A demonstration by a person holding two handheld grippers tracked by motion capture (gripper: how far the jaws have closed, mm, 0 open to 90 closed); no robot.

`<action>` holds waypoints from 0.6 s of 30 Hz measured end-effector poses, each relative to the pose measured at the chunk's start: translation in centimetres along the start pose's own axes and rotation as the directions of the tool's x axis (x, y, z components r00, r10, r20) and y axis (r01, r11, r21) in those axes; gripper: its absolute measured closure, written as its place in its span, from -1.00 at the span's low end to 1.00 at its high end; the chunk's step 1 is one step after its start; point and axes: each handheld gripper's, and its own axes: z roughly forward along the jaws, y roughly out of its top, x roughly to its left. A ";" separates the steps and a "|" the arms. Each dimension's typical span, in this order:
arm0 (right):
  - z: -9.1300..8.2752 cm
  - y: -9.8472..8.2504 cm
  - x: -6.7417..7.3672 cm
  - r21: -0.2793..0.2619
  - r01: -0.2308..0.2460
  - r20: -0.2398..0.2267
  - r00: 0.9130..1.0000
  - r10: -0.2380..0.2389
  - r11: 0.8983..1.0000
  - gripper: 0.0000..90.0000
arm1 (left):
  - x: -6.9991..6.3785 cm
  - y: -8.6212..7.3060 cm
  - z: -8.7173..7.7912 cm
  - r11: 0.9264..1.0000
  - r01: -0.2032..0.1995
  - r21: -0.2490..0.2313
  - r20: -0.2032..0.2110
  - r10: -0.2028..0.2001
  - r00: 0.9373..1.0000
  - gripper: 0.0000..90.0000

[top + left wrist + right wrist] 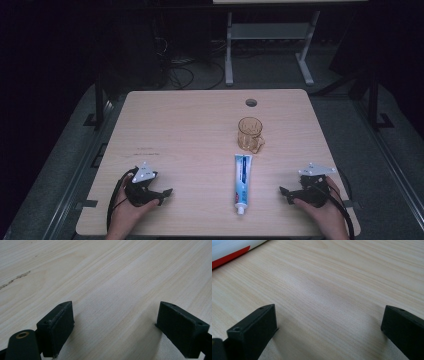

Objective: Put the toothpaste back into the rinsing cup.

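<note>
A white and blue toothpaste tube [242, 182] lies lengthwise on the wooden table [190, 130], cap toward the front edge. Behind it stands a clear amber mug [249, 134], upright. My left gripper [165, 196] rests low at the front left, pointing right toward the tube, its jaws wide apart over bare wood [115, 315]. My right gripper [284, 194] rests at the front right, pointing left toward the tube, open with nothing between its fingers. In the right gripper view a red and white edge of the tube [229, 251] shows at the top left.
A round cable hole [251, 102] sits near the table's far edge. Faint marks [145, 149] run across the wood left of centre. Beyond the table stand a white desk frame [270, 45] and cables on a dark floor.
</note>
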 end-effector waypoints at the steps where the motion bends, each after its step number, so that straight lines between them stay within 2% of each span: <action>1: 0.0 0.0 0.0 0.000 0.000 0.000 1.000 0.000 1.000 -1.00 | 0.0 0.0 0.0 1.000 0.000 0.000 0.000 0.000 1.000 -0.71; 7: 0.0 0.0 0.0 0.000 -0.002 0.004 1.000 0.002 1.000 -1.00 | 0.0 0.0 0.0 1.000 -0.002 0.000 -0.001 0.002 1.000 -0.71; 8: -0.1 0.0 0.0 -0.003 -0.005 0.007 1.000 0.005 1.000 -0.92 | 0.0 0.0 0.0 1.000 -0.003 0.000 -0.001 0.003 1.000 -0.71; 9: -0.1 0.0 0.0 -0.003 -0.005 0.007 1.000 0.005 1.000 -0.92 | 0.0 0.0 0.0 1.000 -0.003 0.000 -0.001 0.003 1.000 -0.71; 11: -0.4 -0.1 -0.1 -0.026 0.002 -0.002 1.000 -0.002 1.000 -0.59 | 0.0 0.0 0.0 1.000 -0.002 0.003 -0.001 0.002 1.000 -0.71; 12: -0.7 -0.1 -0.1 -0.027 -0.003 0.001 1.000 0.003 1.000 -0.49 | 0.0 0.0 0.0 1.000 -0.002 0.000 -0.002 0.002 1.000 -0.71; 13: -0.7 -0.1 -0.1 -0.027 -0.003 0.001 1.000 0.003 1.000 -0.49 | 0.0 0.0 0.0 1.000 -0.002 0.000 -0.002 0.002 1.000 -0.71; 14: -1.0 -0.1 -0.2 -0.029 -0.008 -0.006 1.000 0.008 1.000 -0.20 | 0.0 0.0 0.0 1.000 -0.001 0.002 0.000 0.001 1.000 -0.71; 15: -1.0 -0.1 -0.2 -0.029 -0.008 -0.006 1.000 0.008 1.000 -0.20 | 0.0 0.0 0.0 1.000 -0.001 0.002 0.000 0.001 1.000 -0.71; 16: -1.3 0.0 -0.3 -0.034 -0.021 -0.027 0.999 0.020 0.999 -0.03 | 0.1 0.1 0.0 1.000 0.000 0.001 -0.001 0.000 1.000 -0.71; 17: -1.3 0.0 -0.3 -0.034 -0.021 -0.027 0.999 0.020 0.999 -0.03 | 0.1 0.1 0.1 1.000 0.002 0.000 -0.001 -0.002 1.000 -0.71; 18: -1.5 0.1 -0.2 -0.044 -0.020 -0.036 0.999 0.019 0.999 0.09 | 0.2 0.1 0.1 1.000 0.002 -0.001 -0.001 -0.002 1.000 -0.71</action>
